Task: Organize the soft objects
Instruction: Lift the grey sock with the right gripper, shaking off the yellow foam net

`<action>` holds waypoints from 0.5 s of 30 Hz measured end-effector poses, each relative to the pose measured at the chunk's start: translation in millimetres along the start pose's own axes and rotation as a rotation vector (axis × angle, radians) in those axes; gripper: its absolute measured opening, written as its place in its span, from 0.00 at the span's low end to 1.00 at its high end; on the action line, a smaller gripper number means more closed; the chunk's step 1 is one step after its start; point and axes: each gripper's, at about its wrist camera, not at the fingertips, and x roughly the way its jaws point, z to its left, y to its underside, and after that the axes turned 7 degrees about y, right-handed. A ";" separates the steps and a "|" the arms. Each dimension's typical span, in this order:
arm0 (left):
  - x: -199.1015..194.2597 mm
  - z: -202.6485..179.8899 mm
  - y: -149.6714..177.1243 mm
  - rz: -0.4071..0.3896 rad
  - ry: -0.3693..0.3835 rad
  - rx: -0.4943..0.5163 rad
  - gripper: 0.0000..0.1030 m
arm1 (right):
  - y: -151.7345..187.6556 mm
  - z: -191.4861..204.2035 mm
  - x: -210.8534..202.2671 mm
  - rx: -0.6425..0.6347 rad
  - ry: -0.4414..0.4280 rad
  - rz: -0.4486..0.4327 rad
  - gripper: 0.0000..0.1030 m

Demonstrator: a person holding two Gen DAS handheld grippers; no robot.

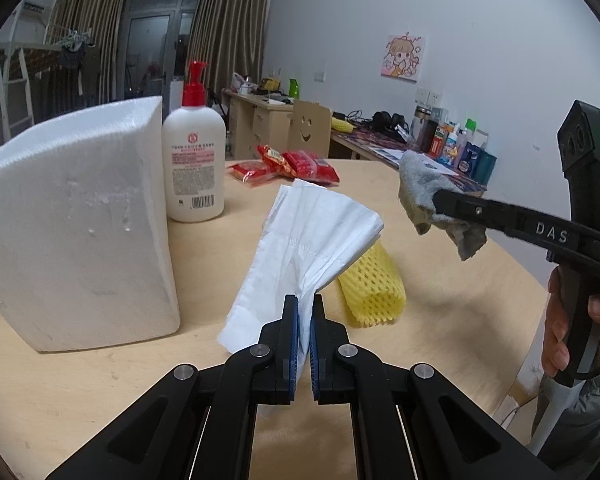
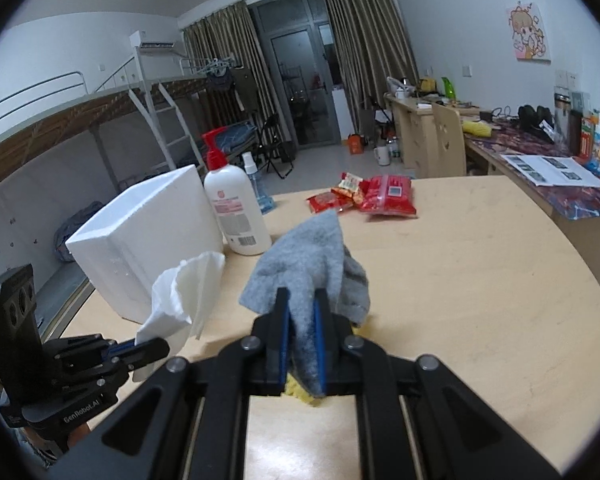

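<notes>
My left gripper (image 1: 305,304) is shut on a white tissue (image 1: 308,236) and holds it above the wooden table (image 1: 80,384); it also shows in the right wrist view (image 2: 156,346), with the tissue (image 2: 184,292) hanging from it. My right gripper (image 2: 300,298) is shut on a grey cloth (image 2: 304,256) held above the table; in the left wrist view it (image 1: 436,200) grips the cloth (image 1: 424,188) at the right. A yellow foam net sleeve (image 1: 374,284) lies on the table under the tissue; a bit of it (image 2: 300,394) shows below the cloth.
A white foam box (image 1: 76,224) stands at the left, with a white lotion bottle (image 1: 194,160) with a red pump beside it. Red snack packets (image 1: 296,164) lie at the far side of the table. A cluttered desk (image 2: 540,168) runs along the right wall.
</notes>
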 end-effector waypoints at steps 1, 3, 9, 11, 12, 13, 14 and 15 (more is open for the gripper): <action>-2.2 -1.2 -0.4 -0.005 -0.001 0.005 0.05 | 0.9 0.9 0.1 -0.001 -0.002 0.000 0.13; -5.7 -3.7 0.6 -0.012 -0.008 0.015 0.05 | 3.9 1.7 0.6 -0.004 0.007 0.002 0.13; -14.8 -9.6 0.7 -0.027 -0.018 0.031 0.05 | 8.6 1.3 -5.7 0.005 0.027 0.000 0.13; -20.0 -12.2 -0.3 -0.039 -0.024 0.035 0.05 | 8.1 3.7 -11.1 0.001 0.021 -0.011 0.13; -24.8 -13.9 -1.1 -0.050 -0.033 0.040 0.05 | 7.6 5.9 -14.2 -0.004 0.017 -0.018 0.13; -27.2 -15.5 -2.2 -0.056 -0.039 0.041 0.05 | 7.1 7.5 -16.3 -0.008 0.013 -0.023 0.13; -31.2 -15.9 -1.8 -0.064 -0.046 0.040 0.05 | 6.5 10.0 -18.7 -0.011 0.006 -0.028 0.13; -35.3 -16.7 -2.4 -0.069 -0.053 0.037 0.05 | 5.9 13.3 -21.4 -0.017 -0.003 -0.033 0.13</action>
